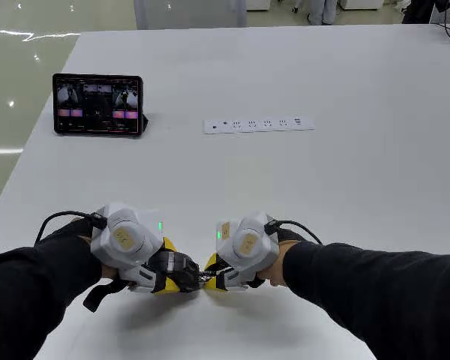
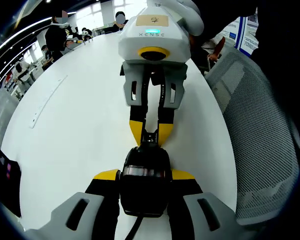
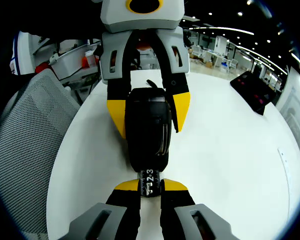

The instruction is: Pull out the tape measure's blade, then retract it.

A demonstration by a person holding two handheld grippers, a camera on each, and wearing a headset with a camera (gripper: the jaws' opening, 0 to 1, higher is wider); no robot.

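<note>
Pulling steadily is the way now: left gripper [image 2: 145, 176] clamps the tape measure [image 2: 145, 197] at lower centre, right gripper [image 3: 151, 188] pinches its blade [image 3: 150, 177]; keep it level, untwisted

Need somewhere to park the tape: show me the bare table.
Crowded: the near edge, where left gripper and right gripper hold the tape. Bare: the table between them and the power strip, and right of the strip. The tablet sits far left.

One tape measure [image 1: 178, 270] and two claws, the left claw [image 1: 171, 267] and the right claw [image 1: 211, 275], are counted. One tablet [image 1: 97, 103] and one power strip [image 1: 259, 124] are counted on one worktop [image 1: 300, 195].
</note>
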